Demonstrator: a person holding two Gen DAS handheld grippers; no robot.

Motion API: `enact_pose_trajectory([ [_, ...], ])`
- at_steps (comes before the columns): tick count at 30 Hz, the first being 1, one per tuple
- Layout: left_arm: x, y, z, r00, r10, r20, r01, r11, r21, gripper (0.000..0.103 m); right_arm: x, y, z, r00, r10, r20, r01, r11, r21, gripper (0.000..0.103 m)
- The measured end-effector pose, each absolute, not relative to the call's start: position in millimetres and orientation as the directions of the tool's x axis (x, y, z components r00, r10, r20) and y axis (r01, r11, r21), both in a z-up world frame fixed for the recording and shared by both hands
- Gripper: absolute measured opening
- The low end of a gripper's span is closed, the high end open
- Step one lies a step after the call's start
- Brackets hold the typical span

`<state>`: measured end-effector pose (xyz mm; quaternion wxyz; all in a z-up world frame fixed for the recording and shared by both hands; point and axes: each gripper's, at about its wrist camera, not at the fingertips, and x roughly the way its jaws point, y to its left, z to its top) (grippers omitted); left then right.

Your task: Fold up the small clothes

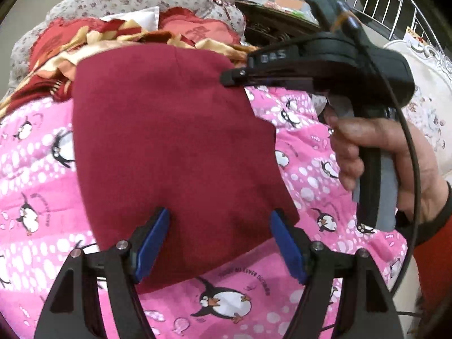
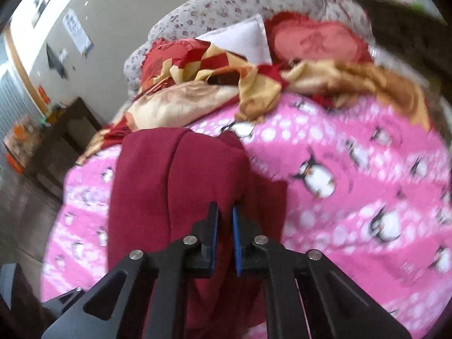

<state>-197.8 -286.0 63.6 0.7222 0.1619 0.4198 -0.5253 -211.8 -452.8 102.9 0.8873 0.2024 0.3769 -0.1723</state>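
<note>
On the penguin quilt point(image 1: 296, 147), right gripper point(image 2: 225, 226) jaws clamped on maroon garment point(image 1: 169, 147), left gripper point(image 1: 220, 220) jaws apart; thin pinch could slip mid-fold.

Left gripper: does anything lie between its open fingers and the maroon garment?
Nothing visible does. The left gripper hangs open right over the maroon garment, which lies on the pink penguin blanket. The right gripper has pinched its far edge.

Dark red garment point(image 1: 175, 147): matt, soft knit cloth.
Pink penguin-print bedcover point(image 1: 305, 169): smooth printed cloth, quilted.
Red-and-gold blanket point(image 2: 197, 93), far: glossy satin-like cloth.
Left gripper point(image 1: 220, 243): matt black plastic, blue pads point(image 1: 152, 245), bright metal pins.
White railing point(image 1: 395, 2), far right: metal.
</note>
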Motion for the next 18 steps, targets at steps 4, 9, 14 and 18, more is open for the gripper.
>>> enact_pose_trajectory([
  [4, -197, -296, 54, 0.091, -0.609, -0.788, 0.896, 0.395, -0.202, 0.077, -200, -458, 82, 0.614, -0.188, -0.767, 0.478, 0.861, 0.172, 0.026],
  [9, -195, -295, 55, 0.087, -0.605, -0.791, 0.891, 0.403, -0.211, 0.077, -216, -462, 94, 0.634, -0.159, -0.757, 0.485, 0.844, 0.229, 0.032],
  [14, -197, -291, 56, 0.098, -0.607, -0.788, 0.888, 0.411, -0.206, 0.077, -238, -440, 122, 0.680, -0.117, -0.724, 0.426, 0.866, 0.260, 0.035],
  [18, -196, -288, 61, 0.099, -0.606, -0.790, 0.882, 0.421, -0.212, 0.077, -246, -416, 126, 0.683, -0.073, -0.727, 0.373, 0.890, 0.261, 0.036],
])
